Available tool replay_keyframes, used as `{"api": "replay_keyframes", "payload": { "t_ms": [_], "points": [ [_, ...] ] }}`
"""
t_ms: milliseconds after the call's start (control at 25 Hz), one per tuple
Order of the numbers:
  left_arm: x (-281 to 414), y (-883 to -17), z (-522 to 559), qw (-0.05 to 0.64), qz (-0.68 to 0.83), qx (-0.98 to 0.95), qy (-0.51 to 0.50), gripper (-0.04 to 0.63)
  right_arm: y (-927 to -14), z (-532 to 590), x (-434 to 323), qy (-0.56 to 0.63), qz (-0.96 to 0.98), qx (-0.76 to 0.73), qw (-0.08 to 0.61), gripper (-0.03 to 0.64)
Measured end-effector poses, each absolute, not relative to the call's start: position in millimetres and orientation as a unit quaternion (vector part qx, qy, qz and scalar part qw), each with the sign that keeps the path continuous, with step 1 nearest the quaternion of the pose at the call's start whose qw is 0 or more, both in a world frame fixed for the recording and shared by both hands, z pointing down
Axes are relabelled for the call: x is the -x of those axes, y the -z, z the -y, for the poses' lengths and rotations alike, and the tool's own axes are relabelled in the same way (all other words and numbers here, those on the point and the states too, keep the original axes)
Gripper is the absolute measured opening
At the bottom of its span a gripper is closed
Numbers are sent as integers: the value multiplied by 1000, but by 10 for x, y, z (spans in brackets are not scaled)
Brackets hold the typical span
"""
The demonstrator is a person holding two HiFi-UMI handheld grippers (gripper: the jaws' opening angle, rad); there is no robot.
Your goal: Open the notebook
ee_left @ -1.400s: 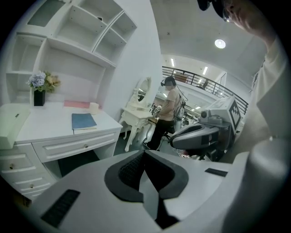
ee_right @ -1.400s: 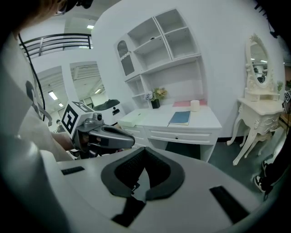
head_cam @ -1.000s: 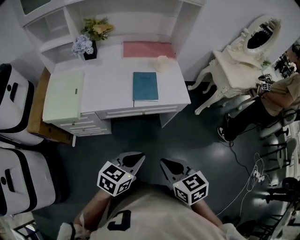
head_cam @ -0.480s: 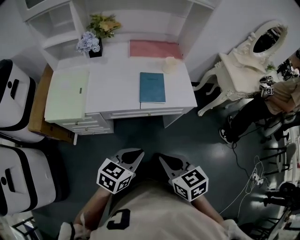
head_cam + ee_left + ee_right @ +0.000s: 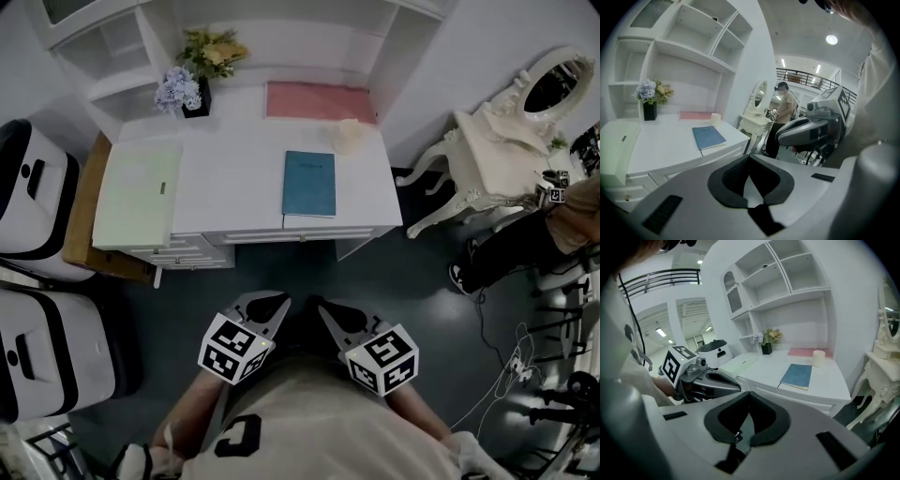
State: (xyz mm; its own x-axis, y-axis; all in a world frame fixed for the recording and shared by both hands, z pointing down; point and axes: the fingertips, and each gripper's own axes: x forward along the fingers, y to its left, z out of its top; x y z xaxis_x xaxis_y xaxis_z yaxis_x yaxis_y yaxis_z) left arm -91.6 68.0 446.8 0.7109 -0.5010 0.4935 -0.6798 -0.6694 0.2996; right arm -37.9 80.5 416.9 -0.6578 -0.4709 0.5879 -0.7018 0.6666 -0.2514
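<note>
A closed teal notebook (image 5: 309,184) lies flat on the white desk (image 5: 234,178), right of its middle and near the front edge. It also shows in the left gripper view (image 5: 708,137) and the right gripper view (image 5: 797,376). My left gripper (image 5: 272,300) and right gripper (image 5: 328,307) hang side by side over the dark floor, close to my body and well short of the desk. Both point toward it. Each is shut with nothing held, left gripper (image 5: 749,157) and right gripper (image 5: 750,394).
On the desk are a pale green folder (image 5: 136,192) at the left, a pink mat (image 5: 319,101), a flower vase (image 5: 192,89) and a cream candle (image 5: 352,136). A white vanity table (image 5: 497,150) and a seated person (image 5: 553,225) are at the right. White cases (image 5: 37,187) stand left.
The desk and notebook have slid right and a little lower in the head view as I moved along the floor. Both grippers stay shut, side by side.
</note>
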Motion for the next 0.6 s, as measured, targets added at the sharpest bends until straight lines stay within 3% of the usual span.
{"api": "replay_keyframes", "payload": {
  "t_ms": [600],
  "points": [
    [498,-4774,250,198,330,-886,-259,15,-4342,-247,-113,-285,866,-337,235,21]
  ]
}}
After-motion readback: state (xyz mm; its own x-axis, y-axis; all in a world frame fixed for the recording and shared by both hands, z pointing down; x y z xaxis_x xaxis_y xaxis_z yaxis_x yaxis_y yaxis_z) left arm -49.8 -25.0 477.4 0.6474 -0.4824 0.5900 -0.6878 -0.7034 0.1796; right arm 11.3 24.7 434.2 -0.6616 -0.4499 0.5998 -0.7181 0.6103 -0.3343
